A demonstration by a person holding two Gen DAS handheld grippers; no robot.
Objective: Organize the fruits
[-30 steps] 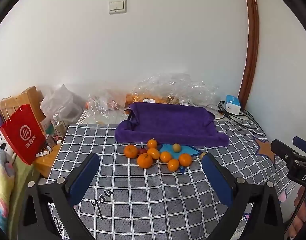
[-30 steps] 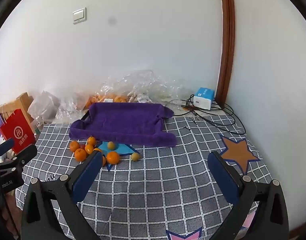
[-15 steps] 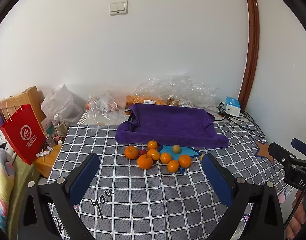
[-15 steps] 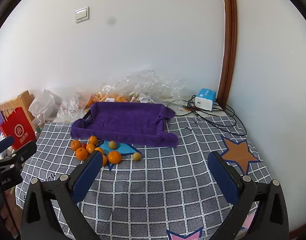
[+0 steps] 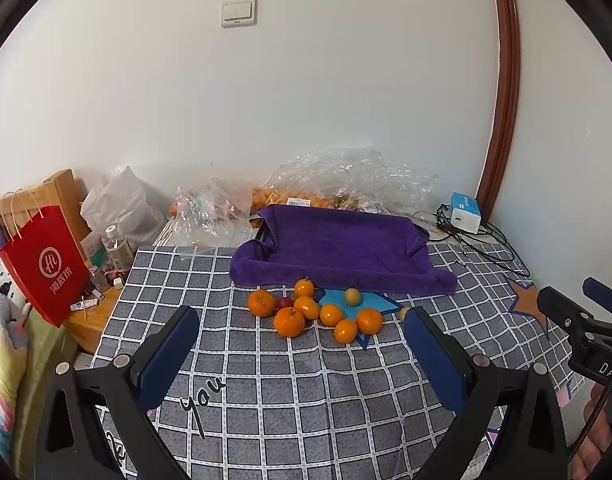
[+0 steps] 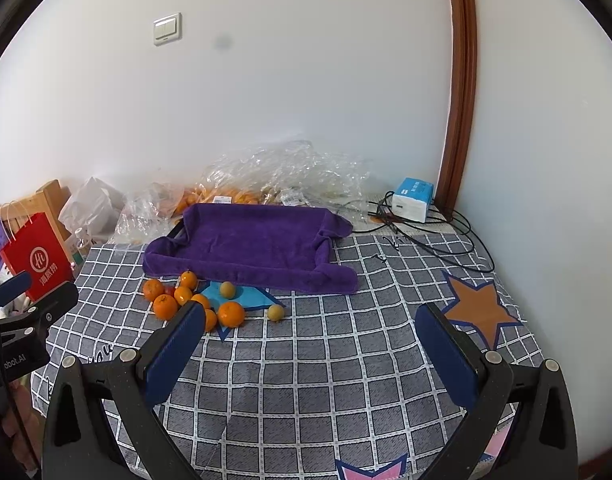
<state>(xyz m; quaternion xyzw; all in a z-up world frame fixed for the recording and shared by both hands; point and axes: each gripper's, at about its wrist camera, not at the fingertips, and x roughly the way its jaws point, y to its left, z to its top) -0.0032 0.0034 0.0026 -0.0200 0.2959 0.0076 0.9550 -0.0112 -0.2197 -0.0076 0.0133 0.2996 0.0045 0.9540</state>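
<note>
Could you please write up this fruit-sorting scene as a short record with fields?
surface: grey checked tablecloth
fruit: cluster of loose orange mandarins on the cloth, with two small yellow-green round fruits
container: purple towel-lined tray, no fruit seen in it
position: fruit lies in front of the tray's near edge
left tool: open, holding nothing
right tool: open, holding nothing
background: clear crinkled plastic bags, red paper bag

Home bedroom — checked bedspread [image 5: 289, 392], wall switch [image 5: 238, 12], red shopping bag [image 5: 45, 268], bedside clutter.
</note>
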